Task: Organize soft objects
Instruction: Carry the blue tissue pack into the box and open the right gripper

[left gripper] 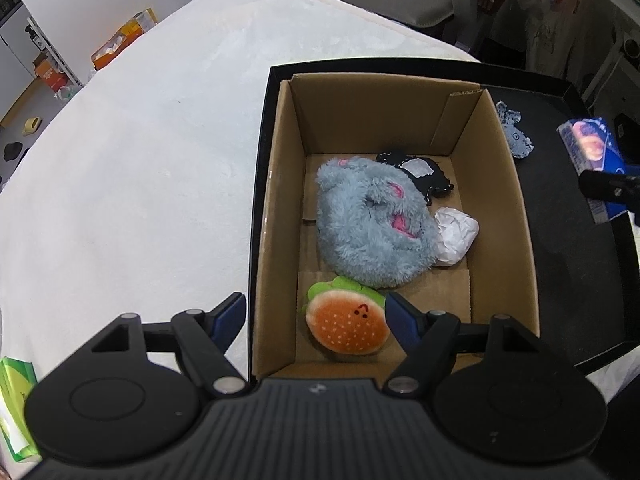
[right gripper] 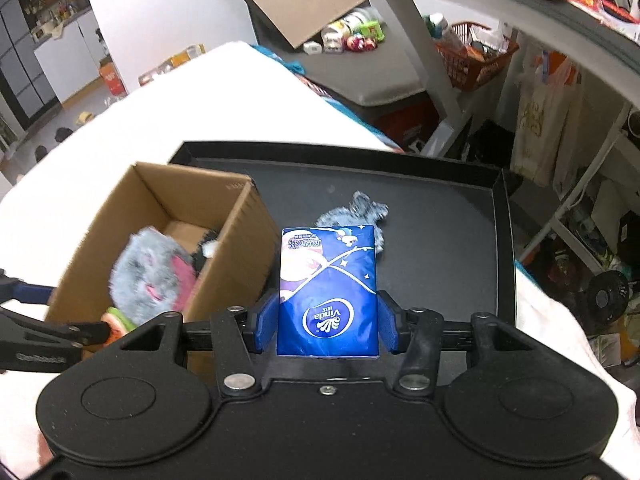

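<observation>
A cardboard box (left gripper: 500,200) stands on a black tray (left gripper: 568,264). In it lie a fluffy grey-blue plush (left gripper: 368,220), a burger plush (left gripper: 346,326), a black cloth item (left gripper: 424,172) and crumpled white paper (left gripper: 456,236). My left gripper (left gripper: 316,316) is open above the box's near end, its fingers either side of the burger plush. My right gripper (right gripper: 326,320) is shut on a blue Vinda tissue pack (right gripper: 328,288), held over the tray right of the box (right gripper: 236,248). A small grey knitted piece (right gripper: 360,212) lies on the tray beyond the pack; it also shows in the left wrist view (left gripper: 516,132).
The tray sits on a white fleece-covered table (left gripper: 140,160). A green tissue pack (left gripper: 14,404) lies at the table's near left edge. Shelves, an orange basket (right gripper: 476,60) and floor clutter lie beyond the table.
</observation>
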`<state>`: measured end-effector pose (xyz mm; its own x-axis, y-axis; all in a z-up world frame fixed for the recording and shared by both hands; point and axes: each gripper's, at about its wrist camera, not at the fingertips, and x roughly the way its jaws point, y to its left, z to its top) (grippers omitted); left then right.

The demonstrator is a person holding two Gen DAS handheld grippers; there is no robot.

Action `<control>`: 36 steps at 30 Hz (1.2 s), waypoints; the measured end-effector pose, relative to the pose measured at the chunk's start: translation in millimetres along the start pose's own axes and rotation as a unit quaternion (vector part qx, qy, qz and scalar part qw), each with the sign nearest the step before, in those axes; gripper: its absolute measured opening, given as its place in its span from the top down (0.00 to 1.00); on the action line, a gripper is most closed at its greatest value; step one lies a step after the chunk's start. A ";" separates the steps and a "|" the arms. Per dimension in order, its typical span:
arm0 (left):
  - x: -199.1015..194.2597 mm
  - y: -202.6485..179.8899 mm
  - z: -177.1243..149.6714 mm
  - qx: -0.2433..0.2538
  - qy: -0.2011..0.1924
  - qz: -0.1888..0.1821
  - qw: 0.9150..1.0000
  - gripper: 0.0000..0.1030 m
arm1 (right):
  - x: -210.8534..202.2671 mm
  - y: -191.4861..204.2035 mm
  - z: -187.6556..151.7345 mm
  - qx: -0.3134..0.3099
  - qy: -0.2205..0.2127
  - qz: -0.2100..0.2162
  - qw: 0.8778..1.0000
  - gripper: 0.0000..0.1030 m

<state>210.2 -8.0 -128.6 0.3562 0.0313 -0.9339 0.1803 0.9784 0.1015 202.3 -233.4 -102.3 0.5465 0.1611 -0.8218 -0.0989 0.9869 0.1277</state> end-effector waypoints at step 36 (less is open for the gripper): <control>-1.0 33.9 -22.6 -0.002 -0.014 -0.062 0.998 0.41 | -8.9 104.8 7.0 -0.089 0.035 0.056 0.994 0.52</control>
<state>195.3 29.8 -131.9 0.3563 -0.0964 -0.9294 0.2216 0.9750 -0.0161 192.9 -131.4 -77.7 0.4642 0.2632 -0.8457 -0.3047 0.9440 0.1265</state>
